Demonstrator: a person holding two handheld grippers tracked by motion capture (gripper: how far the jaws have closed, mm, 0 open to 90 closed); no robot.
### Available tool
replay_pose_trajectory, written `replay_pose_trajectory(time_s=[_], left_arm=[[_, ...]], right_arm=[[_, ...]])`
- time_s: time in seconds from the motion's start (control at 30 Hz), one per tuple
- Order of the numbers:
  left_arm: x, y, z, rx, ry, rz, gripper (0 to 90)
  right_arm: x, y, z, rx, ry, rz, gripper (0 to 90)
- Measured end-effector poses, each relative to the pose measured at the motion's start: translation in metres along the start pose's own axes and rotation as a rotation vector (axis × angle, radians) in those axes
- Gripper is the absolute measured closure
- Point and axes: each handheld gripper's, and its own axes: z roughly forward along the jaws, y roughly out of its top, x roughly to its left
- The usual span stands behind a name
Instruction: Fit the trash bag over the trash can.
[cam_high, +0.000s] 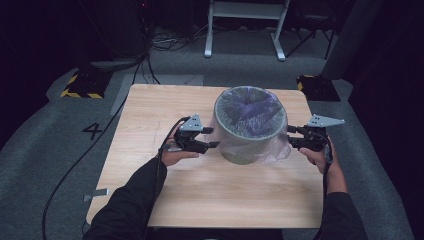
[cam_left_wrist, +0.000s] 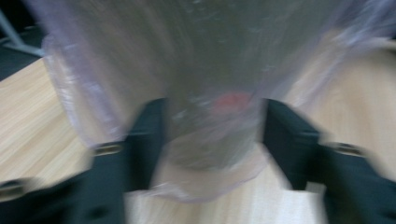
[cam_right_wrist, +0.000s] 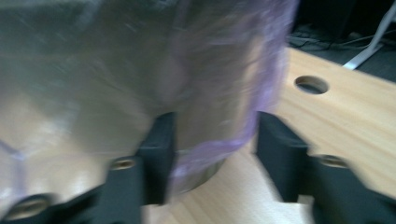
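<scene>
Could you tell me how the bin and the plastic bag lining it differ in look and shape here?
The bin is opaque grey and keeps a firm round shape; the plastic bag is thin, see-through and purplish, and hangs loose and wrinkled. The bin stands on the table, while the bag is draped over its rim and down its outer wall. Both sit between the left gripper and right gripper.

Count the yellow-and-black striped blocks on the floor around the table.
2. One striped block sits on the grey floor off the table's far left corner; the other sits off its far right corner. Any others behind the bin or in the dark surround would be hidden.
</scene>
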Motion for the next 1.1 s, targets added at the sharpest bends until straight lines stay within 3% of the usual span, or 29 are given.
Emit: replay_pose_trajectory(time_s=[0.1, 0.2, 0.43, 0.53, 0.57, 0.6, 0.63, 0.7, 0.77, 0.8, 0.93, 1.1], left_arm=[[0.0, -0.006, 0.008, 0.037, 0.024, 0.019, 75.4], [-0.001, -0.013, 0.014, 0.061, 0.028, 0.029, 89.6], [-0.002, -0.032, 0.021, 0.153, 0.035, 0.038, 89.9], [-0.003, -0.04, 0.018, 0.149, 0.042, 0.014, 89.3], [-0.004, -0.042, 0.016, 0.152, 0.055, 0.003, 82.3], [-0.005, -0.043, 0.014, 0.147, 0.06, -0.014, 69.1], [-0.008, -0.046, 0.01, 0.137, 0.048, -0.011, 65.3], [-0.014, -0.048, 0.004, 0.139, 0.063, 0.005, 52.5], [-0.019, -0.052, -0.005, 0.144, 0.048, -0.01, 35.3], [-0.022, -0.054, -0.008, 0.148, 0.043, -0.009, 31.2], [-0.034, -0.067, -0.019, 0.193, 0.025, -0.039, 15.3], [-0.047, -0.083, -0.028, 0.226, 0.017, -0.035, 15.6]], right_arm=[[0.006, -0.005, 0.007, 0.047, -0.013, -0.034, 81.7], [0.01, -0.013, 0.012, 0.094, -0.028, -0.05, 89.1], [0.014, -0.026, 0.017, 0.154, -0.072, -0.046, 90.0], [0.014, -0.032, 0.021, 0.193, -0.086, -0.032, 89.5], [0.013, -0.034, 0.021, 0.196, -0.097, -0.012, 83.0], [0.012, -0.036, 0.021, 0.198, -0.106, 0.013, 71.6], [0.011, -0.038, 0.02, 0.206, -0.116, 0.033, 60.8], [0.009, -0.04, 0.014, 0.198, -0.128, 0.053, 53.3], [0.008, -0.042, 0.005, 0.187, -0.115, 0.073, 36.5], [0.007, -0.043, -0.001, 0.182, -0.125, 0.083, 29.5], [0.007, -0.04, -0.029, 0.142, -0.137, 0.077, 18.9], [0.011, -0.026, -0.064, 0.028, -0.179, 0.047, 19.5]])
